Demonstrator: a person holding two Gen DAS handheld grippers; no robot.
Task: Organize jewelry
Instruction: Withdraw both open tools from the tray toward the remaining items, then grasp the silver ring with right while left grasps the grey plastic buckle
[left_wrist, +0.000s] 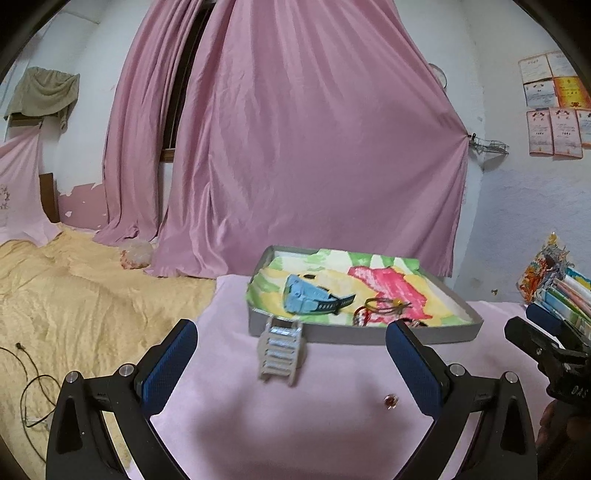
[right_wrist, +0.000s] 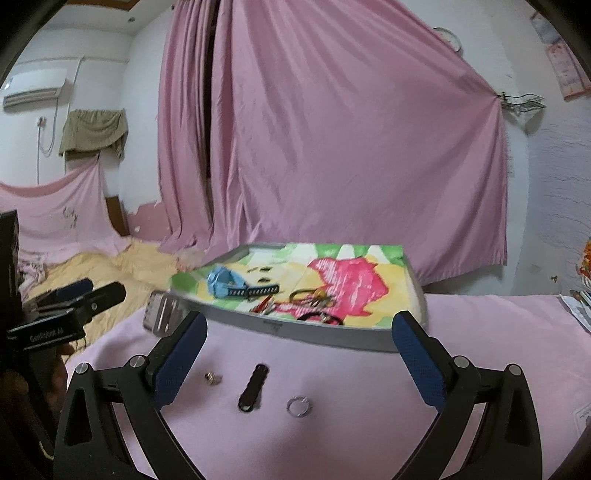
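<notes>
Jewelry lies scattered across a pink cloth (right_wrist: 480, 332) and inside a shallow grey tray (left_wrist: 436, 332) lined with a brightly coloured drawing, in a room hung with a pink curtain (left_wrist: 314, 147). In the left wrist view the left gripper (left_wrist: 291, 354) stands with its blue-padded fingers (left_wrist: 168, 365) wide apart and empty, a silver link bracelet (left_wrist: 282, 349) lying between them at about 12 o'clock, touching the tray's near wall. A small red-stoned ring (left_wrist: 390, 400) rests on the cloth at roughly 4 o'clock from the bracelet, near the gripper's right finger. Inside the tray sit a light-blue watch (left_wrist: 310, 295) with a dark strap and, at its 3 o'clock, a tangle of thin bangles and cords (left_wrist: 380, 310). In the right wrist view the right gripper (right_wrist: 301, 354) is likewise spread open and holding nothing — on the cloth between its fingers lie a small gold stud (right_wrist: 212, 377) at 9 o'clock, a black hair clip (right_wrist: 253, 387) in the middle and a silver ring (right_wrist: 299, 406) at 4 o'clock of the clip, all apart from each other. A yellow bedspread (left_wrist: 74, 295) fills the left side beyond the cloth.
</notes>
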